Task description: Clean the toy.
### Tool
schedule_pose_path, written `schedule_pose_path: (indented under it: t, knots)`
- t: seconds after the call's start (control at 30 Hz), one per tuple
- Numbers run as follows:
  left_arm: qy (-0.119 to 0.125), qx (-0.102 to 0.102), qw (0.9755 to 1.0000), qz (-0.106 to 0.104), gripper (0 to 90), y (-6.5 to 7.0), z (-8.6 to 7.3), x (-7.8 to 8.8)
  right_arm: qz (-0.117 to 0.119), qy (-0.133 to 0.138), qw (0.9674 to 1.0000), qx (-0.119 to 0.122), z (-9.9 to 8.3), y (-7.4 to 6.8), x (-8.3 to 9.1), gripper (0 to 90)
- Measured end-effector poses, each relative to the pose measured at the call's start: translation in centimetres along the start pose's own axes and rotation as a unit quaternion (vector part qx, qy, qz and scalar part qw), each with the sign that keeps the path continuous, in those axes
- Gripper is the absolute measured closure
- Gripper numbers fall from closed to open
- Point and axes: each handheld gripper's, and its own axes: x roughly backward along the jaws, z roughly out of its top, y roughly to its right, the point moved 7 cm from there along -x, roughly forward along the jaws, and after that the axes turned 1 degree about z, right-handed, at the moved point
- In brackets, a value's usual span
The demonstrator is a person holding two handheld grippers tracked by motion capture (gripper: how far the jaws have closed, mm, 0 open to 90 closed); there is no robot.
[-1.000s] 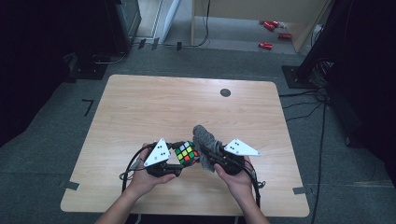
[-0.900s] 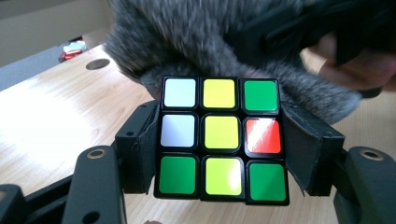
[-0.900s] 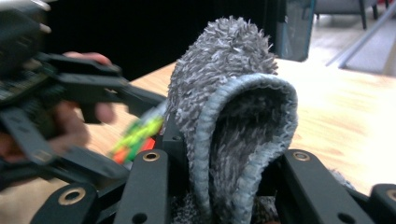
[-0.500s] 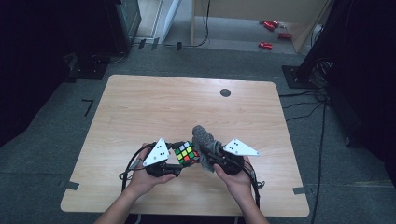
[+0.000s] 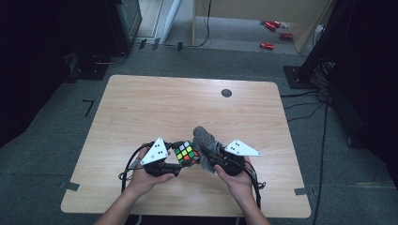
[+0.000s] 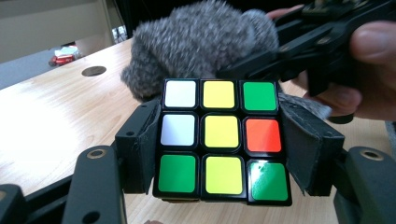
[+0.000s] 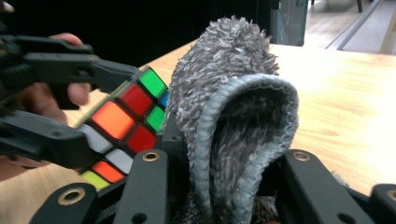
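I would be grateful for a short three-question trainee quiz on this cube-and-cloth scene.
1. True or false: the left gripper is shut on the puzzle cube.
2. What does the right gripper hold: A a sponge, B a grey fluffy cloth, C a red bottle?
3. In the left gripper view, what colour is the cube's centre square?

Key: 1 true; its pads press both sides of the cube. 2 B; the folded cloth sits between the jaws, beside the cube. 3 yellow.
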Motion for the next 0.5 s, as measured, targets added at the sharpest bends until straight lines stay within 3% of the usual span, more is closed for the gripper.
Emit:
schedule_pose_path:
  t: [0.1,0.2,0.27,0.4,0.5]
  knots:
    - [-0.022,-0.019,0.9996,0.007,35.8,0.3,-0.5,-0.5,0.018,0.012,0.9997,0.008,0.8,-1.3,0.3,66.5]
    - [-0.017,-0.014,0.9997,0.005,35.7,0.3,-0.3,-0.5,0.014,0.015,0.9994,0.028,1.3,-2.1,0.3,66.5]
    - [-0.012,-0.011,0.9998,0.006,35.7,0.2,-0.2,-0.3,0.02,0.019,0.9995,0.014,1.2,-1.7,0.3,66.5]
    - [0.001,0.005,1.0,0.006,35.7,-0.3,0.1,0.2,0.009,0.003,0.9999,-0.004,0.0,-0.5,-0.1,66.5]
    - [0.003,0.01,0.9999,0.005,35.7,-0.5,0.1,0.3,0.01,0.0,0.9999,-0.009,-0.2,-0.5,-0.2,66.5]
